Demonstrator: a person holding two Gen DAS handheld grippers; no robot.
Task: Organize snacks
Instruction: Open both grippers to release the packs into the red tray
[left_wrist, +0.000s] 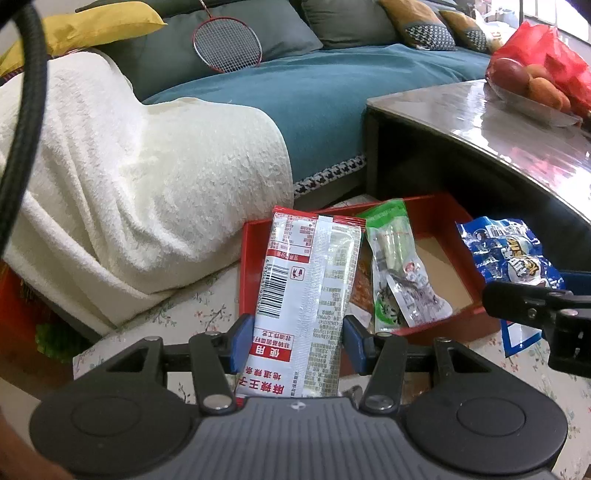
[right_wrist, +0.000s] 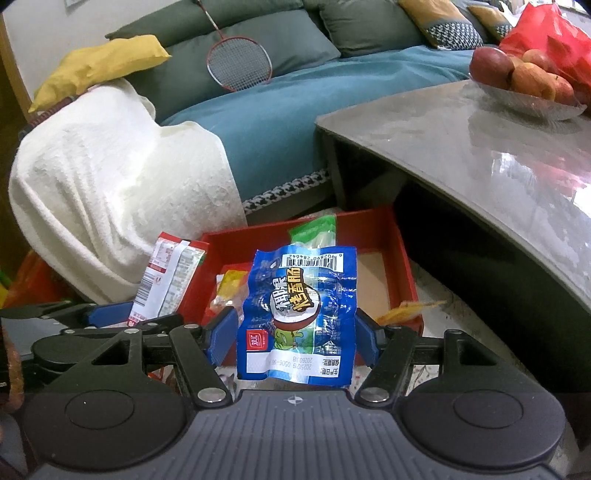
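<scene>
Red-white snack pack (left_wrist: 306, 295) in L claw (left_wrist: 295, 345), blue pack (right_wrist: 301, 314) in R claw (right_wrist: 295, 338), red tray (right_wrist: 402, 258) behind

Red box (left_wrist: 436, 218) floor mostly hidden behind held packets.

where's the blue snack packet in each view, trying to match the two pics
Left wrist view: the blue snack packet sits at the right edge, held by the right gripper, right of the red tray.
Right wrist view: the packet fills the centre foreground between that gripper's blue fingers, in front of the tray.
Shared landmark: the red tray, just in front of the packet in both views.
</scene>
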